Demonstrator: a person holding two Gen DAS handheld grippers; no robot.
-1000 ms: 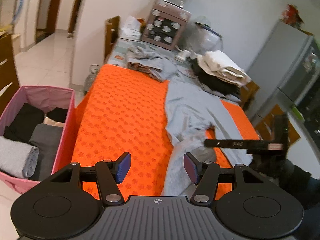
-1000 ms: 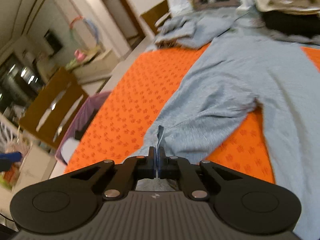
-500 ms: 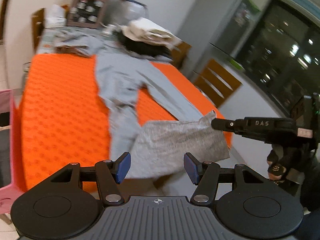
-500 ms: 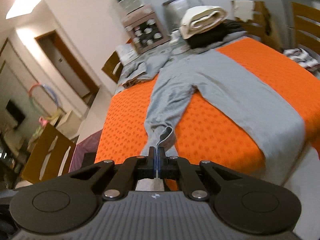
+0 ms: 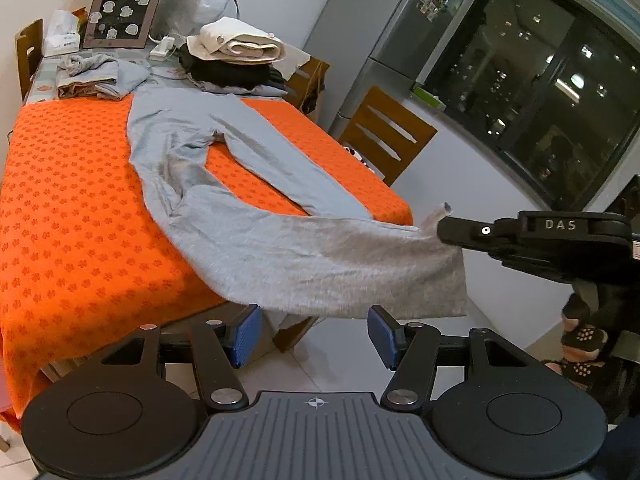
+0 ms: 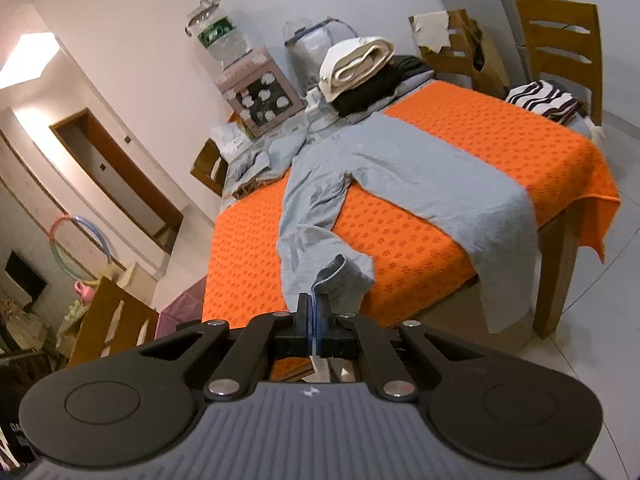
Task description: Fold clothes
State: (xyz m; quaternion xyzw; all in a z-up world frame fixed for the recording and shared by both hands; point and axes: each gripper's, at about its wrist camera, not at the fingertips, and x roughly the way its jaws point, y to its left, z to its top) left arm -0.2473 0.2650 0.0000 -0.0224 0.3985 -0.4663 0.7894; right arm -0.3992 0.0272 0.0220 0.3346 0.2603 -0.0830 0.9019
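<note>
Grey long pants (image 5: 224, 184) lie spread on the orange table cover (image 5: 72, 208), one leg pulled off the edge. Your right gripper (image 6: 315, 314) pinches that leg's end tight. Your left gripper (image 5: 314, 334) is wide apart, holding nothing.

Pale grey trousers (image 5: 248, 168) | orange tablecloth (image 5: 72, 184) with darker floral print | cream bundle (image 5: 240, 42) on black clothes (image 5: 232, 72), 12 o'clock | brown-and-white striped cloth (image 6: 540, 100), 2 o'clock
</note>
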